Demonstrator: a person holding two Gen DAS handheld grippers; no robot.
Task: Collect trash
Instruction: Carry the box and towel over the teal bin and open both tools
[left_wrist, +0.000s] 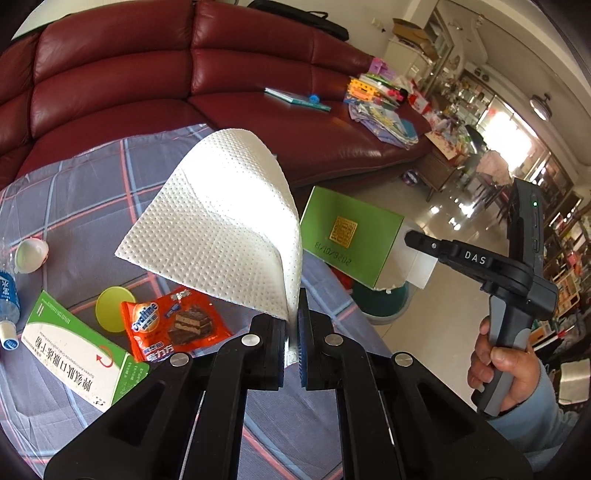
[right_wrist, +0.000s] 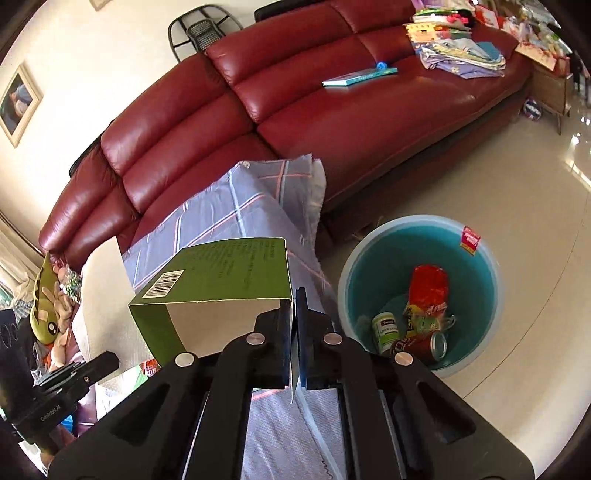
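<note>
On the plaid tablecloth (left_wrist: 81, 192), starting at its left edge, lie a water bottle (left_wrist: 8, 302), a small white cup (left_wrist: 31, 254), a green-and-white medicine box (left_wrist: 74, 350), a yellow-green lid (left_wrist: 115, 309) and an orange Ovaltine wrapper (left_wrist: 173, 325), the wrapper just right of the lid and overlapping its edge. Right of the wrapper, the left gripper (left_wrist: 293, 354) has its jaws pinched on a corner of a white paper towel (left_wrist: 221, 221), which hangs lifted above the cloth. Farther right, past the cloth's edge, the right gripper (right_wrist: 295, 354) is clamped on the wall of an open green carton (right_wrist: 218, 280), held in the air near the cloth's corner. Right of the cloth, on the floor, stands a teal bucket (right_wrist: 476, 273) holding a red packet (right_wrist: 428, 284), a small white bottle (right_wrist: 386, 330) and a can (right_wrist: 424, 345).
</note>
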